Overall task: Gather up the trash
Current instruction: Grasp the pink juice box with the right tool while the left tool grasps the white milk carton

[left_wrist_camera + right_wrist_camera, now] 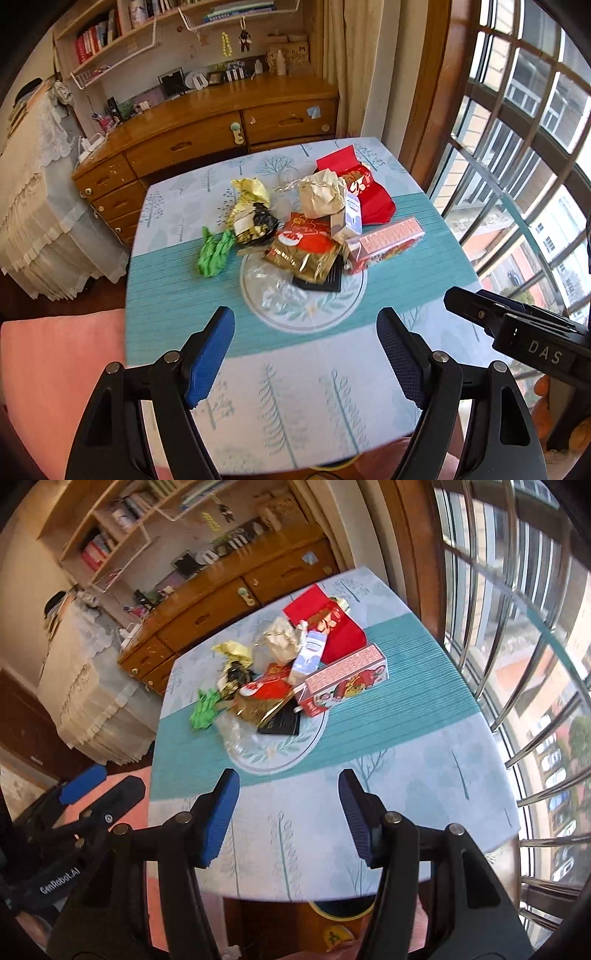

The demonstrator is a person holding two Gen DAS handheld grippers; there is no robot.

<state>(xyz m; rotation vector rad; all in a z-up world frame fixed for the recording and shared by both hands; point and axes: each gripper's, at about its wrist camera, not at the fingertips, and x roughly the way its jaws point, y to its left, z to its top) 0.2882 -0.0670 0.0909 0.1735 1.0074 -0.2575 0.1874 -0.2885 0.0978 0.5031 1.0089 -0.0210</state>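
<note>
Both grippers, left [306, 354] and right [289, 814], fingers spread wide, nothing pinched, hovering over near table [280, 406] edge; trash pile [314, 225] further back.

L gripper [306, 350] jaws apart, trash pile [314, 229] on table [166, 295].

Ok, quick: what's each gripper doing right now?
Left gripper: open, holding nothing, above the table.
Right gripper: open, holding nothing.

The left gripper [306, 354] and right gripper [289, 812] share black angular arms, silver rivets and textured blue pads; white lettering reads "DAS" and "GenRobot.AI".
</note>
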